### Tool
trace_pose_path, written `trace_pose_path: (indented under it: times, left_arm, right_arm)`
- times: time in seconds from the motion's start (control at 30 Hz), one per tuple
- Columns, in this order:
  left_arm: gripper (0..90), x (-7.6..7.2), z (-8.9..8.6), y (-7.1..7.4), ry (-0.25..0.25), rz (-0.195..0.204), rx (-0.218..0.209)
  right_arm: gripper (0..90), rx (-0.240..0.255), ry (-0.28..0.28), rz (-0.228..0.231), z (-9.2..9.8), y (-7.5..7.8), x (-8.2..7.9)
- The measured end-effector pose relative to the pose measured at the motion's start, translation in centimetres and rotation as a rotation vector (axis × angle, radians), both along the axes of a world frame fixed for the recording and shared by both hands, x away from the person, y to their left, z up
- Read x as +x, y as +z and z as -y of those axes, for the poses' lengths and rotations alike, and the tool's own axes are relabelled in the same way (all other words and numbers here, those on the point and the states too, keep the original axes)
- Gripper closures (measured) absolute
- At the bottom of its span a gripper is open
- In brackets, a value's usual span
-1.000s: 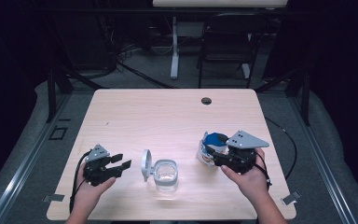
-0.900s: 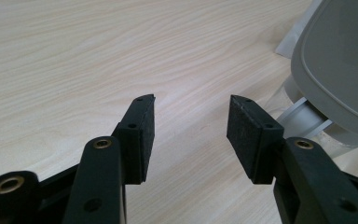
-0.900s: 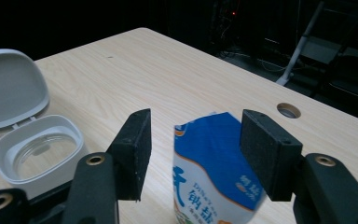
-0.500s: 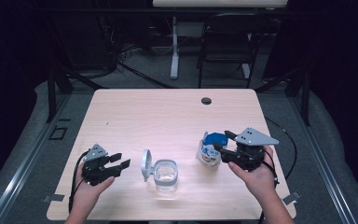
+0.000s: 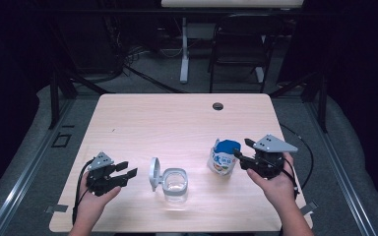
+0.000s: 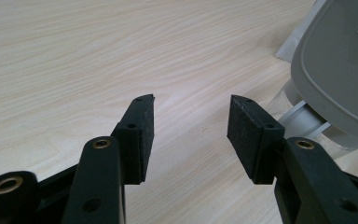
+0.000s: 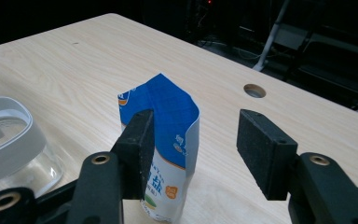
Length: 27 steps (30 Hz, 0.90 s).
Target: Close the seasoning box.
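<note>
A blue and white bag (image 5: 222, 160) (image 7: 168, 140) stands upright on the wooden table (image 5: 177, 123), its top open. My right gripper (image 5: 240, 150) (image 7: 193, 156) is open just right of the bag, and the bag's upper edge sits by its left jaw. A clear glass jar (image 5: 173, 184) (image 7: 9, 140) with a grey rim stands near the front middle, its grey lid (image 5: 153, 173) (image 6: 340, 70) hinged open to the left. My left gripper (image 5: 126, 169) (image 6: 191, 135) is open, low over bare wood left of the jar, nothing between its pads.
A round cable hole (image 5: 218, 106) (image 7: 254, 90) sits near the table's far edge. Beyond the table stand a dark chair (image 5: 238, 49) and a white post (image 5: 184, 49). Cables trail from both grippers off the front corners.
My right gripper has drawn back to the right from the bag, which stays standing. The left gripper, jar and lid have not moved.
</note>
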<state>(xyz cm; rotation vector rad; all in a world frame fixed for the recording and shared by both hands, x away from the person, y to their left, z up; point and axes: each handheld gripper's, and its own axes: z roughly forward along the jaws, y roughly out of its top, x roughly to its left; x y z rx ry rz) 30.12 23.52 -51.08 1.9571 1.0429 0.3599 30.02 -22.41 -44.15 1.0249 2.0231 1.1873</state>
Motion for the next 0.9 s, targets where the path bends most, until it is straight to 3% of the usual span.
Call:
trace_pose_path:
  times: [0.23, 0.43, 0.9]
  left_arm:
    - [51.6, 0.1, 0.0, 0.2, -0.006, 0.005, -0.002]
    - [51.8, 0.0, -0.2, 0.0, -0.003, -0.004, 0.002]
    - [52.5, -0.5, -0.6, 0.1, 0.009, 0.005, 0.008]
  right_arm:
    - [50.2, -0.007, 0.011, -0.026, -0.7, -1.0, 0.8]
    - [60.8, -0.004, 0.023, -0.05, -0.9, -1.4, 1.2]
    - [83.7, -0.043, 0.049, -0.034, -1.6, -1.3, 0.9]
